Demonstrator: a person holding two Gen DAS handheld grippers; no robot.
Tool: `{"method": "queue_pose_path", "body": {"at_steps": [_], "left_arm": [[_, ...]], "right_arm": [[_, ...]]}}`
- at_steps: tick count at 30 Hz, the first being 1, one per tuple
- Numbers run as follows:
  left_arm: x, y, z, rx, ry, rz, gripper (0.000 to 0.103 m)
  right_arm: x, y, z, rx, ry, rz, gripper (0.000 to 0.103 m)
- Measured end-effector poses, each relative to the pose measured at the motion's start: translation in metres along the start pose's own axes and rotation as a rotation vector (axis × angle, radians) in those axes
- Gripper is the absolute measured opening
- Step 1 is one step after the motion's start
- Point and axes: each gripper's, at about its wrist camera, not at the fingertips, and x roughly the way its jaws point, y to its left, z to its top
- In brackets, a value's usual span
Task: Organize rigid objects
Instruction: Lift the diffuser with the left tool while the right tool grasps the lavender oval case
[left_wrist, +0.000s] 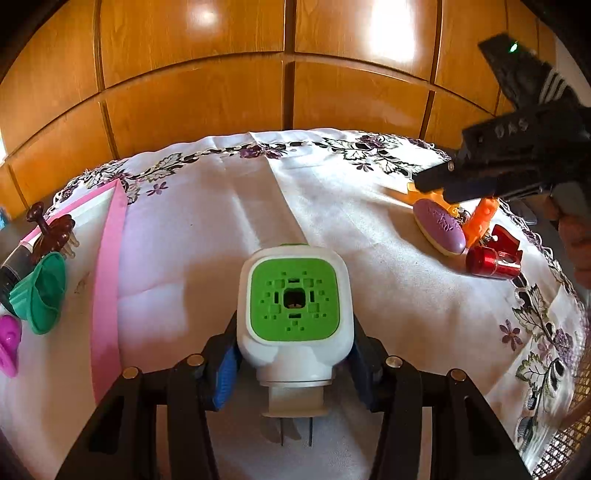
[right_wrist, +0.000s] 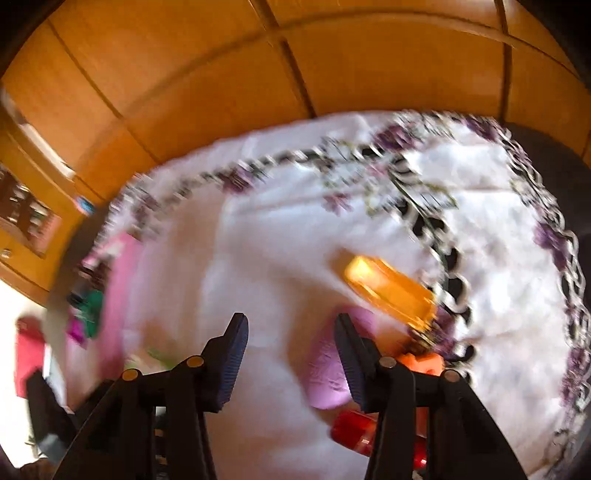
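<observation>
My left gripper (left_wrist: 293, 369) is shut on a white plug-in device with a green perforated top (left_wrist: 293, 295), held just above the white tablecloth; its two prongs point back toward the camera. At the far right lies a small pile: a purple oval piece (left_wrist: 439, 227), orange plastic items (left_wrist: 480, 218) and a red cylinder (left_wrist: 493, 260). My right gripper (left_wrist: 434, 186) hovers over that pile. In the blurred right wrist view it (right_wrist: 291, 354) stands open with bare cloth between its fingers. There the purple oval (right_wrist: 325, 373) lies partly behind the right finger, beside the orange piece (right_wrist: 391, 291) and the red cylinder (right_wrist: 354, 428).
A pink-rimmed tray (left_wrist: 110, 236) at the left holds a brown hair claw (left_wrist: 55, 229), a green cup-shaped piece (left_wrist: 40, 291) and a magenta item (left_wrist: 9, 343). The embroidered tablecloth (left_wrist: 207, 221) covers the table. Wooden cabinet doors (left_wrist: 288, 74) stand behind it. A hand (left_wrist: 576, 240) is at the right edge.
</observation>
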Motion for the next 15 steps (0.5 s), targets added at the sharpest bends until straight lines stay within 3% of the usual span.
{"method": "queue_pose_path", "body": {"at_steps": [3,8,13,15], "left_arm": [[0.000,0.000,0.000,-0.001,-0.003,0.001,0.052],[0.000,0.000,-0.001,-0.001,-0.006,0.002,0.052],[0.000,-0.001,-0.001,0.002,-0.008,0.005,0.052],[0.001,0.000,-0.001,0.000,-0.009,0.004,0.052]], "right_arm": [[-0.003,-0.008,-0.002,0.026,-0.003,0.003,0.049],[0.001,0.004,-0.004,-0.045,0.005,-0.057,0.049],[0.008,0.034,-0.017,-0.231,-0.034,-0.292,0.051],[0.006,0.048,-0.021,-0.308,-0.048,-0.216,0.051]]}}
